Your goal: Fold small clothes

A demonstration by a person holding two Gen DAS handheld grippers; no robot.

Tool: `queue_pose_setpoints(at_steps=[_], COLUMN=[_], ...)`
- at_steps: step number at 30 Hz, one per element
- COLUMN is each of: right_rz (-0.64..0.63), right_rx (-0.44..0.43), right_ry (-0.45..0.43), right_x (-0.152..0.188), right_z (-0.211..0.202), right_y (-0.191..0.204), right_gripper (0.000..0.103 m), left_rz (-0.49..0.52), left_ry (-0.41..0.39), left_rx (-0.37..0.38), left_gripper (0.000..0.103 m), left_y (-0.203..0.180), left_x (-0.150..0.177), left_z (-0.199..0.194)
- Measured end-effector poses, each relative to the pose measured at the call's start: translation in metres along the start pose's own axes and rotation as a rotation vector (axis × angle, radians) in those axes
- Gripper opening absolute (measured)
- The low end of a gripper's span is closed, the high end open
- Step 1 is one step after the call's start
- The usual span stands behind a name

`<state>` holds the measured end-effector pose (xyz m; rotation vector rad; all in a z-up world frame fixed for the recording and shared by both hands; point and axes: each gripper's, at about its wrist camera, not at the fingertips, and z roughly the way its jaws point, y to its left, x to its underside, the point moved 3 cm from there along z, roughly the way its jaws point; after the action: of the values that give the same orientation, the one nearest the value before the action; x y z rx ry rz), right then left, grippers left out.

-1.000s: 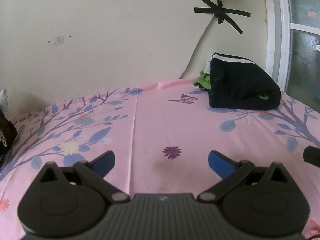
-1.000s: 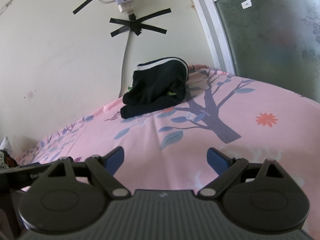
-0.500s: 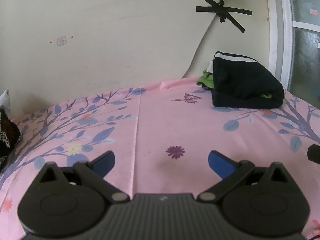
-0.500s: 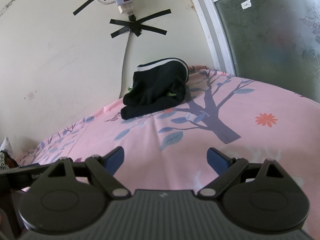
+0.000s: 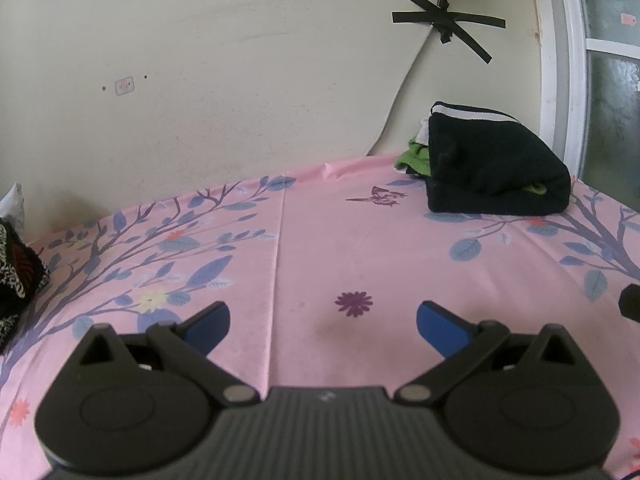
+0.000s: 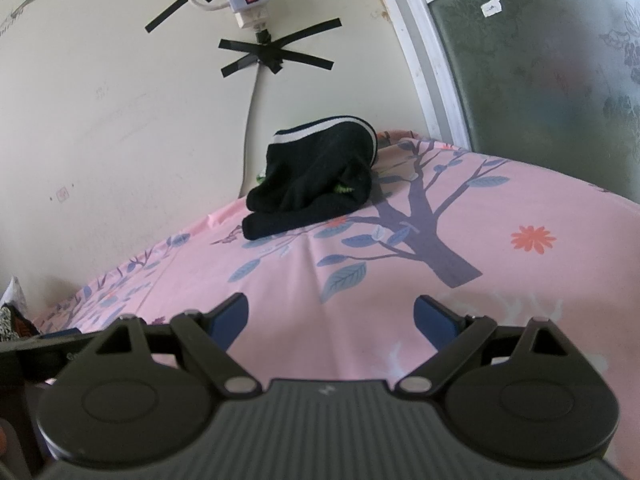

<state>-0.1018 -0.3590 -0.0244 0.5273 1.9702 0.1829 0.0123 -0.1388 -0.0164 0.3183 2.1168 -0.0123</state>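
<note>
Your left gripper (image 5: 323, 326) hangs low over the pink floral sheet (image 5: 320, 240), blue fingers (image 5: 208, 326) spread wide with nothing between them; a purple flower print shows in the gap. Far right, against the wall, you have the folded black garment (image 5: 496, 172) with a white stripe along its top edge, resting on the sheet. Green cloth (image 5: 414, 158) pokes out behind it on the left side. Patterned black-and-white fabric (image 5: 16, 268) sits at the left edge, mostly cut off. Black tape cross (image 5: 448, 26) holds a cable on the wall above. A dark object (image 5: 630, 302) intrudes at the right edge; you cannot tell what it is.
</note>
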Motion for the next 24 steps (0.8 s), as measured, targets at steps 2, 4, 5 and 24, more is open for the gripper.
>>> queue_pose_setpoints(at_steps=[2, 4, 5, 24], right_rz=[0.001, 0.001, 0.001, 0.001], right_rx=[0.001, 0.001, 0.001, 0.0], right_ry=[0.0, -0.001, -0.001, 0.001], right_x=[0.0002, 0.0002, 0.0002, -0.0005], right_z=[-0.0003, -0.0003, -0.0001, 0.0006], right_y=[0.0002, 0.0003, 0.0001, 0.0002], right_gripper=[0.089, 0.089, 0.089, 0.089], left_rz=[-0.001, -0.001, 0.0, 0.004], left_ry=[0.0, 0.001, 0.002, -0.001], left_rx=[0.0, 0.0, 0.002, -0.001], left_gripper=[0.103, 0.103, 0.103, 0.103], left_y=[-0.0001, -0.0002, -0.0002, 0.0021], left_x=[-0.0002, -0.0003, -0.0002, 0.0007], left_z=[0.0001, 0.0002, 0.0003, -0.0008])
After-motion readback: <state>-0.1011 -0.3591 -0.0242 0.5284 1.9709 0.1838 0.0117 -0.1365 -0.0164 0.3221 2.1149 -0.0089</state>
